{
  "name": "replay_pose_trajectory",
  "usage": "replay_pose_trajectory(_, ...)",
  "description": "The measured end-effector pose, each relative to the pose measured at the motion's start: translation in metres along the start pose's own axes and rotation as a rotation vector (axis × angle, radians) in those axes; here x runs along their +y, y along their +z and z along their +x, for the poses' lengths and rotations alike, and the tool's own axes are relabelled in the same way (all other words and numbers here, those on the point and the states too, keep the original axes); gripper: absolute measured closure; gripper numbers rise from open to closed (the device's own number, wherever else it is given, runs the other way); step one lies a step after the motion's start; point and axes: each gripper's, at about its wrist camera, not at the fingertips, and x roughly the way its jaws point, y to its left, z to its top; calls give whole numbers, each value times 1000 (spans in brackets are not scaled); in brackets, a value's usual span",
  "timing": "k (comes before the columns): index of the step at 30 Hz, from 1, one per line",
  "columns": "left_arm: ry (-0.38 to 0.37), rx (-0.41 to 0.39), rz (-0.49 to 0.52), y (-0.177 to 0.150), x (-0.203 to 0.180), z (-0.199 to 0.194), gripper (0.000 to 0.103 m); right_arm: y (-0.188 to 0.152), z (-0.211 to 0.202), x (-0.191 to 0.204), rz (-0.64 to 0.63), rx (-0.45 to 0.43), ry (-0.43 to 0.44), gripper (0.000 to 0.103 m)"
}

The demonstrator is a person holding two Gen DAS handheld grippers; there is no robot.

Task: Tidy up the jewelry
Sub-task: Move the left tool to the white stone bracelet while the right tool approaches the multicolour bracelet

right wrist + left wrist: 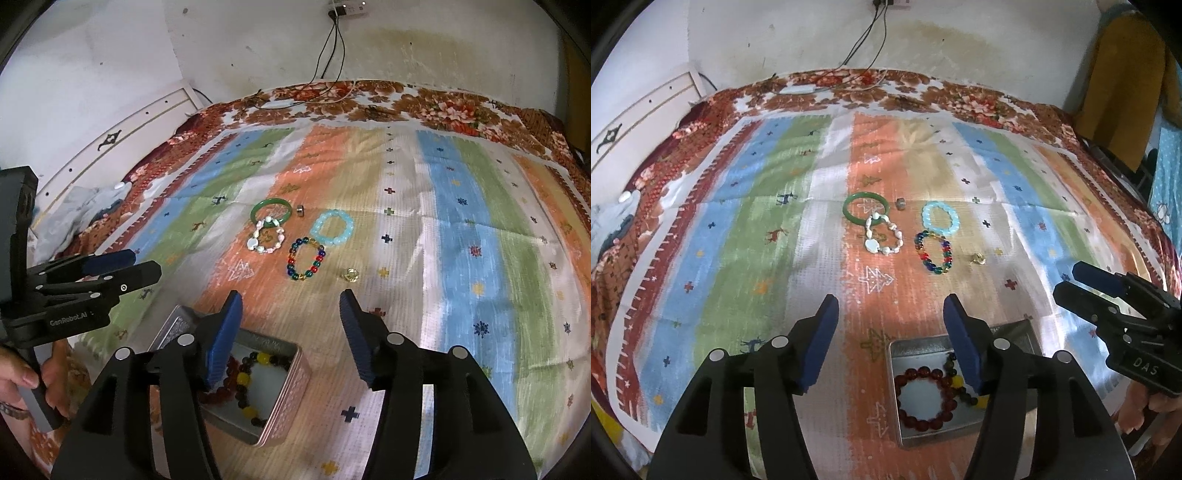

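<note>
Jewelry lies mid-cloth in the left wrist view: green bangle [866, 208], white shell bracelet [884, 236], light blue bracelet [940, 219], multicoloured bead bracelet [933, 253]. Nearer, the left gripper [891, 325] gapes empty over the tin [897, 398] holding a red bead bracelet [925, 397]. In the right wrist view the right gripper [290, 325] stands parted, empty, with the tin [291, 398] near left.

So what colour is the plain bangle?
Green; the bangle shows best in the left wrist view.
</note>
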Motion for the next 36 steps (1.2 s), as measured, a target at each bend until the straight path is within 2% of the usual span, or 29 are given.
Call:
replay_pose_trajectory(3,-6,13,-13,5,3,6,44,5,5,0,-9,8,7,47)
replay_pose_trajectory(11,51,22,29,23,1,24,44,17,24,-5,1,34,7,47)
replay_pose_trajectory(20,58,64,19,39,8,47,44,36,46,-19,27,55,-4,47)
replay_pose_trajectory(36,70,134,6,61,13,92,44,48,84,-26,3,131,-18,47)
